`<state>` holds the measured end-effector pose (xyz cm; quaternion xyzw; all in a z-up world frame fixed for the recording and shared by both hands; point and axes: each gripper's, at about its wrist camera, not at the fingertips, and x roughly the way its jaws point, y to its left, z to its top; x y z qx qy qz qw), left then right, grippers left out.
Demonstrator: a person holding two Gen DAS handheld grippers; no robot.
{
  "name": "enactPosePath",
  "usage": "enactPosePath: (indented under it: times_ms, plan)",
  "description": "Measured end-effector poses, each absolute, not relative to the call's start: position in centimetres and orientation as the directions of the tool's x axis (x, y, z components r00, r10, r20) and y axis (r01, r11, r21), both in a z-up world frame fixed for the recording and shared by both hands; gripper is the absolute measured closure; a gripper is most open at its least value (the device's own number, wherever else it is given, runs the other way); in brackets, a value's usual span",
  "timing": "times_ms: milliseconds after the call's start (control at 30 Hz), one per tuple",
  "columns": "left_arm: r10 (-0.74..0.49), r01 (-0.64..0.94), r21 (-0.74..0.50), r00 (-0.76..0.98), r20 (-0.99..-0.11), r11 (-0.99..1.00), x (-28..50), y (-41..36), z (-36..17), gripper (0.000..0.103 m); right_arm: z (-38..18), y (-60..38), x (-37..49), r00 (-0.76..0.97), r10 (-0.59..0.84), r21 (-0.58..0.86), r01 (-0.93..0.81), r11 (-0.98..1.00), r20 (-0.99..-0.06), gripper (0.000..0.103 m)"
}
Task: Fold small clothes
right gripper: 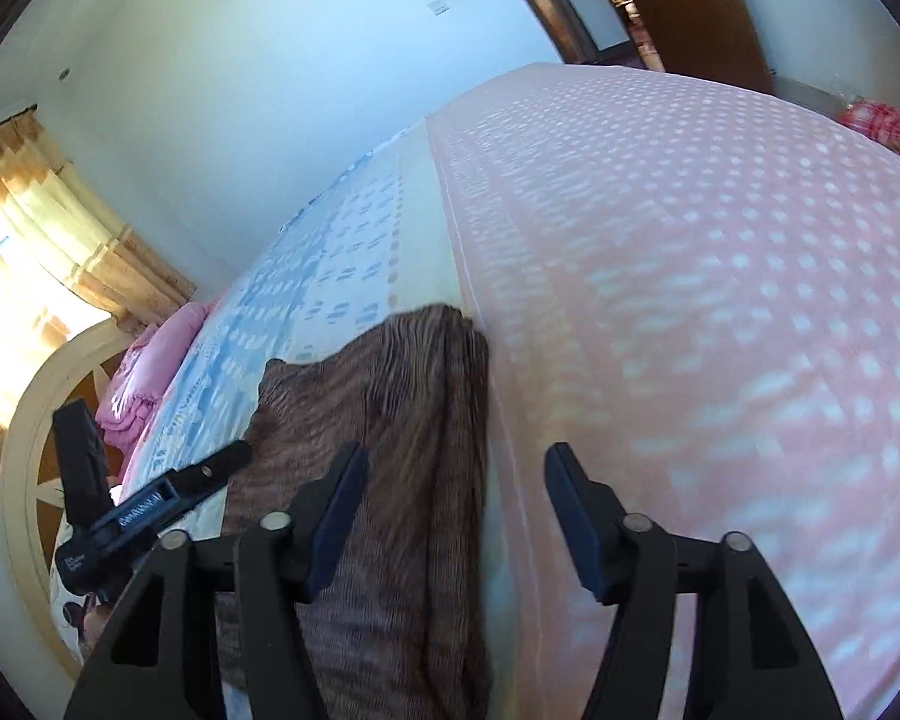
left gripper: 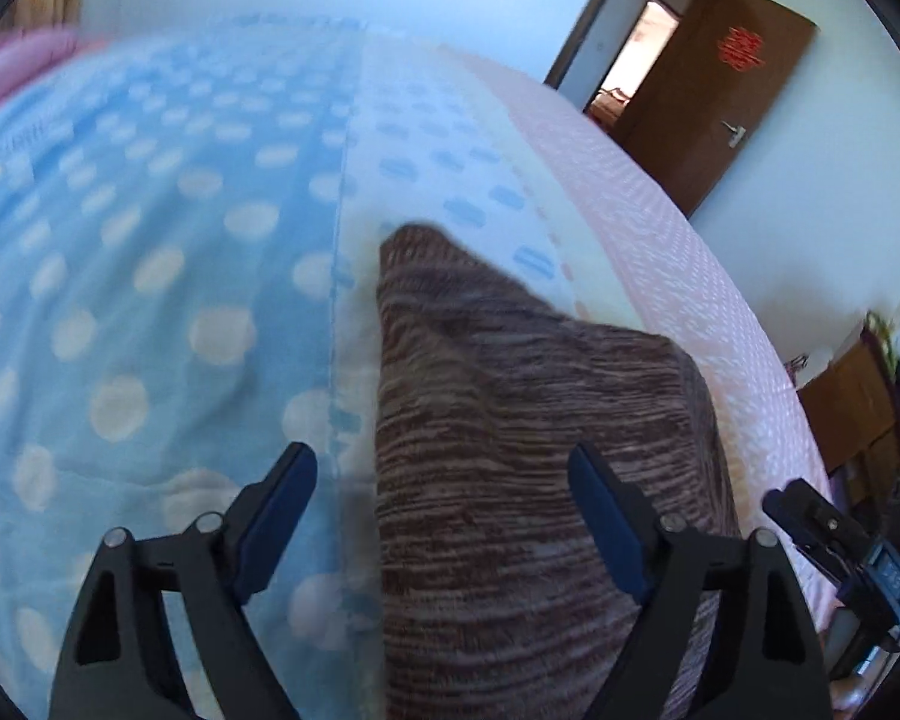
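Note:
A brown striped knit garment (left gripper: pixel 510 450) lies on the bed, folded over with a pointed corner at its far end. My left gripper (left gripper: pixel 444 468) is open, its fingers astride the garment's left part just above it, holding nothing. In the right wrist view the garment (right gripper: pixel 384 420) lies along the seam between the blue and pink sheet areas. My right gripper (right gripper: pixel 456 474) is open over the garment's right edge, empty. The other gripper's black body shows at each view's edge (left gripper: pixel 834 540).
The bed sheet has a blue dotted part (left gripper: pixel 150 270) and a pink dotted part (right gripper: pixel 720 330). A pink quilt (right gripper: pixel 144 372) lies by the headboard. A brown door (left gripper: pixel 720 96) stands open. A wooden cabinet (left gripper: pixel 858 402) stands beside the bed.

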<state>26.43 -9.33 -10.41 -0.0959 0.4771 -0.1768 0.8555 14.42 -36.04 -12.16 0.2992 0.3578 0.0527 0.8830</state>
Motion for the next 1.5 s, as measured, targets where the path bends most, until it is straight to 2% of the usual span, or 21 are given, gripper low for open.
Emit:
enactPosePath:
  times_ms: [133, 167, 200, 333, 433, 767, 800, 833, 867, 900, 933, 967, 1000, 1033, 1200, 1300, 1500]
  plan:
    - [-0.397, 0.247, -0.312, 0.521, -0.755, 0.917, 25.5, -9.9, -11.3, 0.013, -14.3, -34.7, 18.4, 0.647, 0.385, 0.558, 0.076, 0.827, -0.658, 0.035]
    - [-0.399, 0.261, -0.305, 0.515, -0.758, 0.916, 25.6, -10.1, -11.3, 0.011, -14.2, -34.0, 18.7, 0.653, 0.375, 0.534, 0.053, 0.844, -0.658, 0.032]
    - [-0.406, 0.266, -0.31, 0.508, -0.759, 0.913, 25.6, -10.2, -11.4, 0.009, -14.0, -33.2, 18.9, 0.659, 0.365, 0.501, 0.02, 0.865, -0.657, 0.025]
    - [-0.412, 0.279, -0.308, 0.504, -0.759, 0.91, 25.8, -10.4, -11.5, 0.009, -13.4, -29.7, 19.5, 0.628, 0.354, 0.383, -0.095, 0.919, -0.693, 0.024]
    - [-0.409, 0.288, -0.298, 0.508, -0.758, 0.91, 25.6, -10.1, -11.4, 0.009, -13.5, -29.0, 19.7, 0.623, 0.321, 0.33, -0.105, 0.938, -0.714, 0.025]
    - [-0.44, 0.3, -0.327, 0.506, -0.742, 0.896, 25.5, -9.5, -11.6, 0.01, -14.4, -32.6, 20.0, 0.63, 0.461, 0.568, -0.038, 0.822, -0.625, 0.025]
    - [-0.437, 0.299, -0.324, 0.509, -0.741, 0.898, 25.5, -9.6, -11.6, 0.012, -14.6, -32.6, 20.2, 0.631, 0.46, 0.566, -0.04, 0.824, -0.625, 0.027]
    - [-0.435, 0.299, -0.321, 0.511, -0.741, 0.899, 25.5, -9.7, -11.6, 0.014, -14.5, -32.3, 20.4, 0.631, 0.444, 0.542, -0.045, 0.839, -0.636, 0.036]
    - [-0.434, 0.304, -0.316, 0.512, -0.741, 0.899, 25.4, -9.8, -11.5, 0.018, -14.6, -31.8, 20.8, 0.631, 0.413, 0.496, -0.05, 0.867, -0.657, 0.041]
    - [-0.436, 0.311, -0.314, 0.513, -0.739, 0.897, 25.3, -10.0, -11.5, 0.026, -14.5, -31.4, 21.0, 0.63, 0.401, 0.472, -0.061, 0.879, -0.665, 0.044]
    - [-0.442, 0.316, -0.317, 0.512, -0.736, 0.894, 25.3, -10.0, -11.5, 0.032, -14.5, -31.1, 21.2, 0.624, 0.408, 0.472, -0.072, 0.879, -0.666, 0.053]
    - [-0.455, 0.322, -0.328, 0.51, -0.73, 0.888, 25.3, -10.0, -11.5, 0.045, -14.5, -31.0, 21.5, 0.614, 0.428, 0.487, -0.08, 0.87, -0.663, 0.058]
    - [-0.458, 0.322, -0.332, 0.514, -0.725, 0.887, 25.2, -10.0, -11.5, 0.049, -14.5, -30.8, 21.7, 0.607, 0.446, 0.503, -0.086, 0.86, -0.658, 0.068]
    - [-0.458, 0.32, -0.333, 0.518, -0.723, 0.887, 25.2, -10.0, -11.5, 0.051, -14.4, -30.4, 21.7, 0.609, 0.445, 0.501, -0.089, 0.861, -0.657, 0.074]
    - [-0.458, 0.336, -0.316, 0.55, -0.699, 0.887, 24.7, -10.1, -11.1, 0.073, -13.1, -27.8, 20.5, 0.659, 0.312, 0.342, -0.087, 0.936, -0.684, 0.08]
    - [-0.415, 0.355, -0.239, 0.588, -0.695, 0.904, 23.9, -11.0, -10.5, 0.077, -12.0, -26.7, 19.4, 0.695, 0.242, 0.271, -0.07, 0.96, -0.677, 0.081]
    - [-0.394, 0.373, -0.176, 0.66, -0.639, 0.911, 21.9, -10.8, -8.6, 0.078, -8.2, -24.1, 15.2, 0.789, 0.154, 0.166, -0.067, 0.984, -0.595, 0.081]
